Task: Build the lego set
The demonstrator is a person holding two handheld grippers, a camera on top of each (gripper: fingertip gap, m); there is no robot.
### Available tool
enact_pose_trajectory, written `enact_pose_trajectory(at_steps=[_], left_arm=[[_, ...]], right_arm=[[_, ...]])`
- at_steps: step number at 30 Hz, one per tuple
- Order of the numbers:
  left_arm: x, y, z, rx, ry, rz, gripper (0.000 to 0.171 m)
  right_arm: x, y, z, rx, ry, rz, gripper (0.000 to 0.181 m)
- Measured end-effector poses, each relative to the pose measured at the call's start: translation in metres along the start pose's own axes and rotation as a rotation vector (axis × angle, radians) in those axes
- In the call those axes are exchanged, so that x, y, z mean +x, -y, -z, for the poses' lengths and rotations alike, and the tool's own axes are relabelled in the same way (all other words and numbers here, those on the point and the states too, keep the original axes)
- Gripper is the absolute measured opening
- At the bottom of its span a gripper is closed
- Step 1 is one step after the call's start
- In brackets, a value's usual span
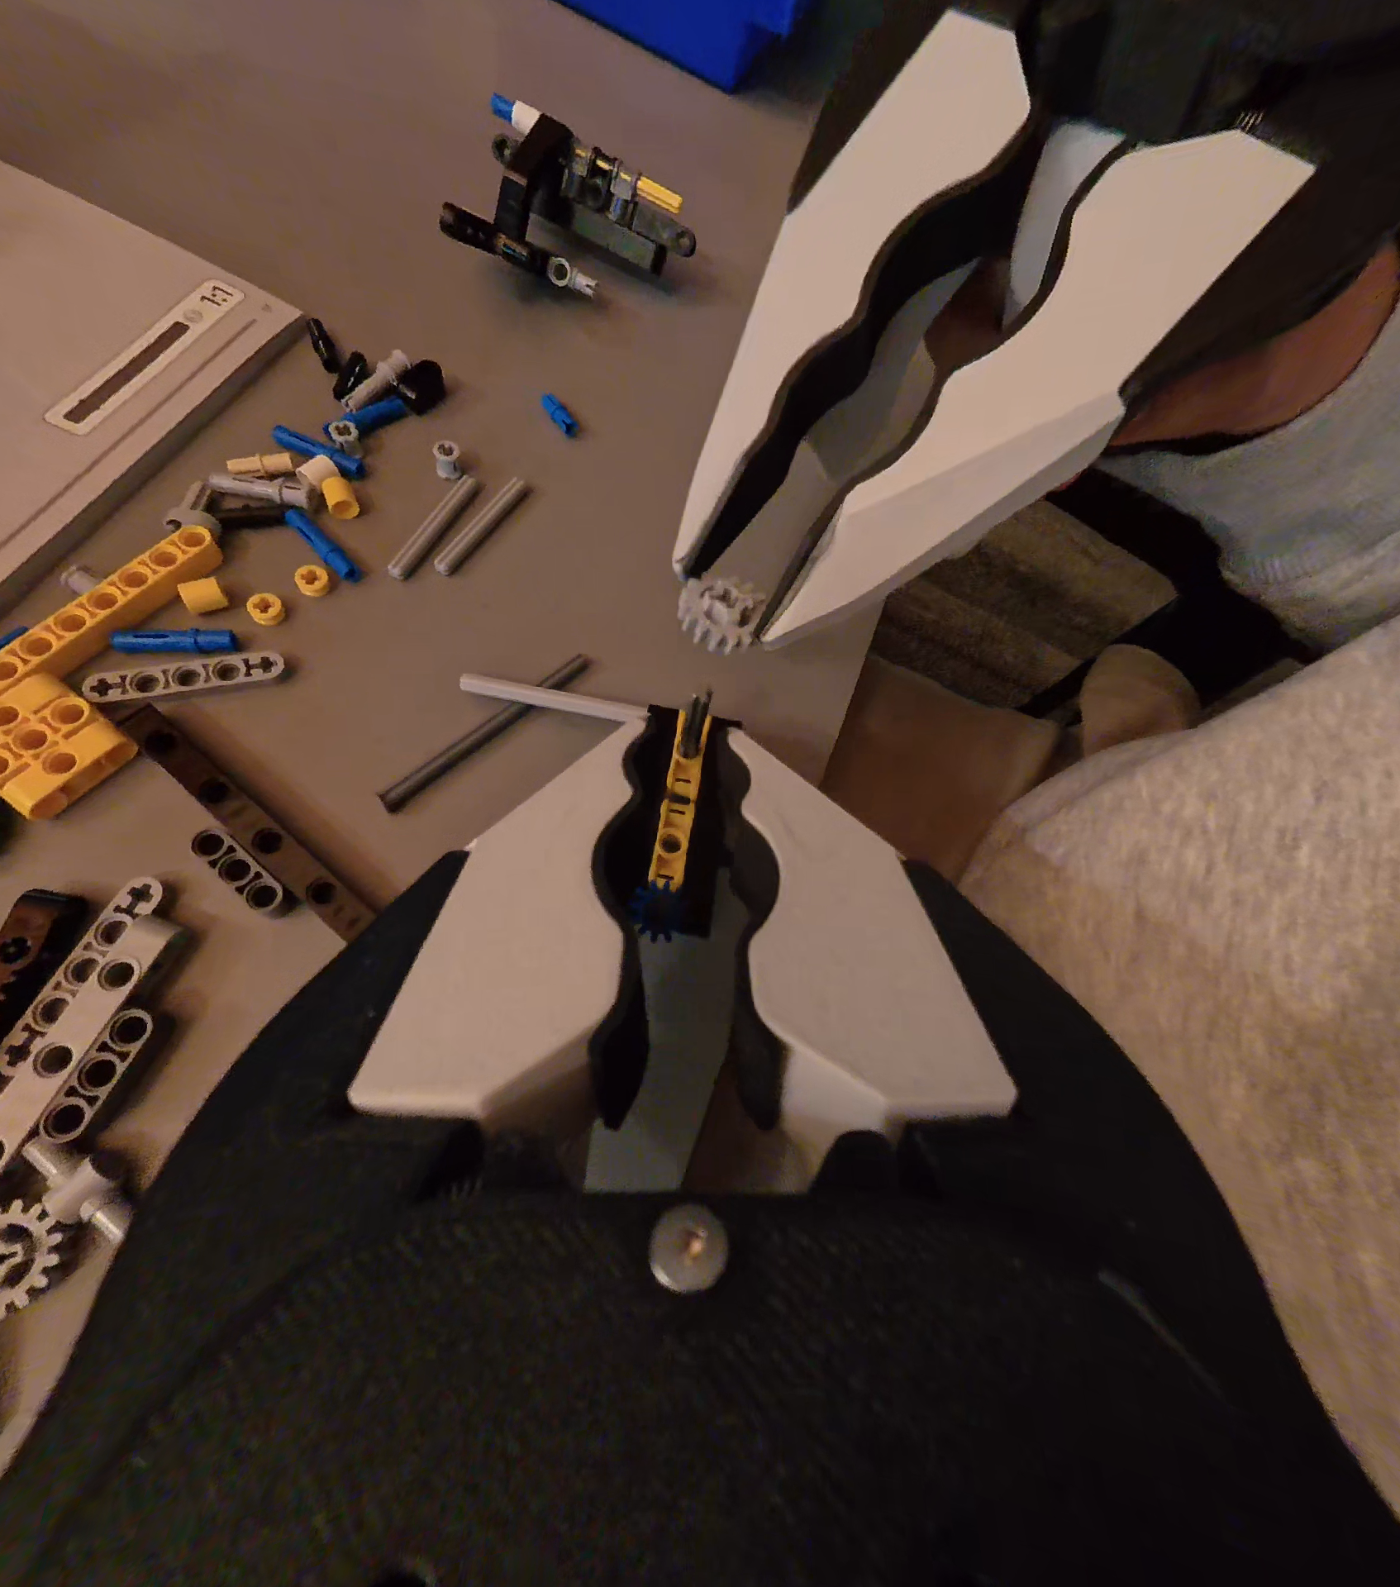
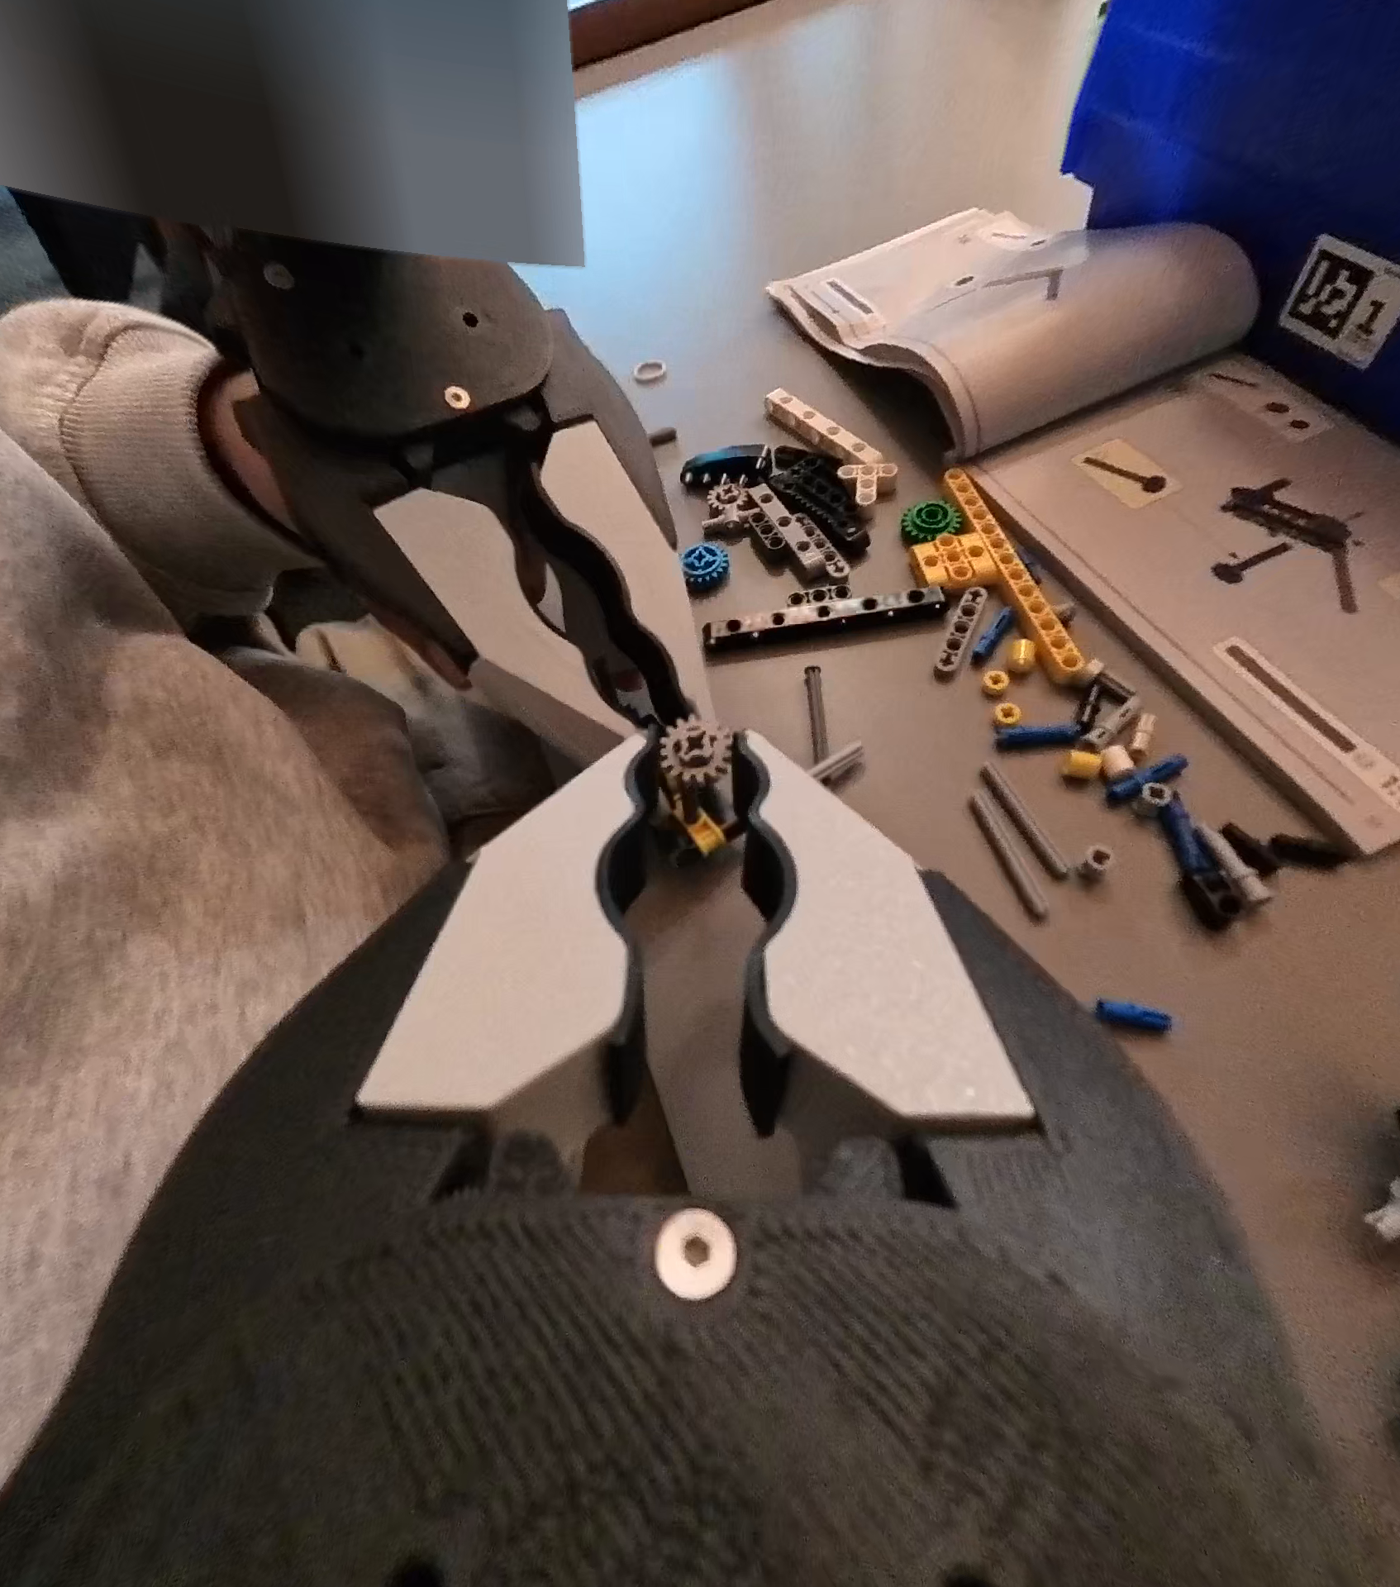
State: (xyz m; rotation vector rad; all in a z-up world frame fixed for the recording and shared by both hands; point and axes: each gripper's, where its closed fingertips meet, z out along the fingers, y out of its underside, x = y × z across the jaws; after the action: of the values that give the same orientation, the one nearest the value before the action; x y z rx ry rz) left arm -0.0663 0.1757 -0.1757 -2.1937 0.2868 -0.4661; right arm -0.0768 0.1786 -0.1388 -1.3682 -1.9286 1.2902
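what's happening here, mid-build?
A person holds both grippers above the table. The left gripper is shut on a small yellow-and-black assembly with an axle sticking out. The right gripper pinches a grey gear just short of that axle, not yet slid on. Loose parts lie beside the instruction booklet.

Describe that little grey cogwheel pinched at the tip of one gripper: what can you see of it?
The grey gear is a small toothed wheel, plastic by its look, with a cross-shaped hole at its centre. It is clamped by its rim at the very tips of the right gripper fingers, off the table. Just beyond it stands a dark axle rising from the yellow beam clamped in the left gripper.
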Motion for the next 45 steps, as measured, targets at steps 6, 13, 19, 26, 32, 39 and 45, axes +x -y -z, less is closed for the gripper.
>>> enact_pose_trajectory(at_steps=[6, 13, 19, 26, 32, 39, 45], left_arm=[[0.000, -0.003, -0.002, 0.012, -0.016, 0.014, 0.007], [0.001, -0.006, -0.004, 0.014, -0.028, 0.015, 0.005], [0.001, -0.006, -0.004, 0.020, -0.040, 0.023, 0.006], [0.000, -0.006, -0.004, 0.027, -0.047, 0.030, 0.006], [0.000, -0.005, -0.003, 0.033, -0.050, 0.033, 0.008], [0.002, -0.005, -0.004, 0.040, -0.063, 0.042, 0.009], [0.001, -0.005, -0.005, 0.048, -0.062, 0.054, 0.007]], right_arm=[[-0.005, -0.003, -0.009, -0.084, 0.013, 0.077, 0.014], [-0.006, -0.007, -0.010, -0.111, 0.055, 0.068, 0.014], [-0.006, -0.006, -0.013, -0.138, 0.091, 0.080, 0.014], [-0.007, -0.006, -0.013, -0.182, 0.130, 0.097, 0.014], [0.005, 0.000, -0.002, -0.164, 0.118, 0.086, 0.014], [-0.002, -0.003, 0.002, -0.193, 0.224, 0.179, 0.014], [-0.005, -0.007, -0.010, -0.231, 0.283, 0.220, 0.014]])
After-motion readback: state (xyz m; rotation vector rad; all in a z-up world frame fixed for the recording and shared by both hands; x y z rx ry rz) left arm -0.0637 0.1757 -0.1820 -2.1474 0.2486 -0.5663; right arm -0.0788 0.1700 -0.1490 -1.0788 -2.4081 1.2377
